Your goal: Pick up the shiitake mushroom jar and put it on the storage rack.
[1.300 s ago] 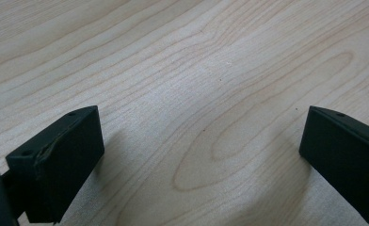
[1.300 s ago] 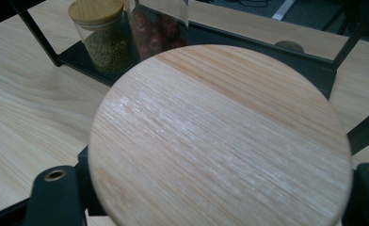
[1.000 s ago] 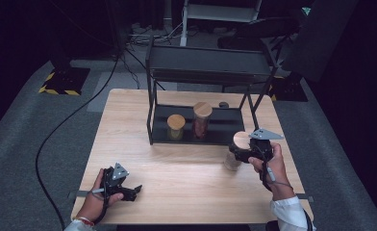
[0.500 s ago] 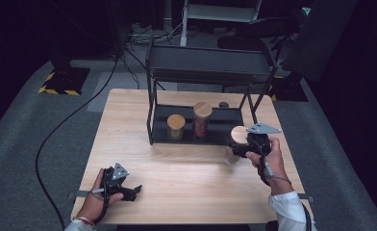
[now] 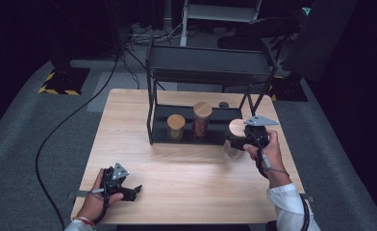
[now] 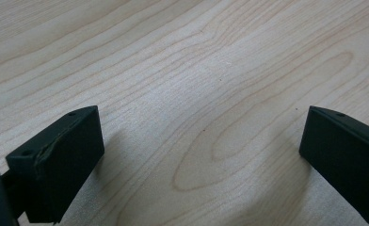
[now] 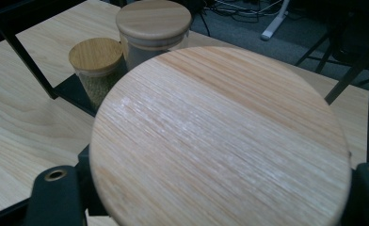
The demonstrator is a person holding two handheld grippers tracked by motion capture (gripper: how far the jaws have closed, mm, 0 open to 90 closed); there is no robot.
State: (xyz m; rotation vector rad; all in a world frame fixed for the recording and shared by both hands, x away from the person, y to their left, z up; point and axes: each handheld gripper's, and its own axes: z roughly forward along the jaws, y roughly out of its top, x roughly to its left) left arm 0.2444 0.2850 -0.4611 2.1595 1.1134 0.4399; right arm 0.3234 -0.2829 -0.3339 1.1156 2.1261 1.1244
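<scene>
Nearest, the left gripper (image 5: 129, 191) rests on the wooden table (image 5: 186, 168) with its jaws spread wide around nothing. Farther along, the right gripper (image 5: 235, 143) clamps a wood-lidded glass jar (image 7: 220, 141), lifted just beside the black rack (image 5: 206, 72) holding two jars (image 5: 202, 120).

You have a clear glass jar (image 5: 234, 144) with a round, pale wooden lid (image 7: 220, 136) clamped from both sides — it sits upright, lifted a little off the table, just beside the right end of the black rack (image 5: 177, 139). Your right gripper view looks down on the lid's flat top, its straight grain running across and a faint whitish scuff near the middle. What the jar holds can't be made out.
</scene>
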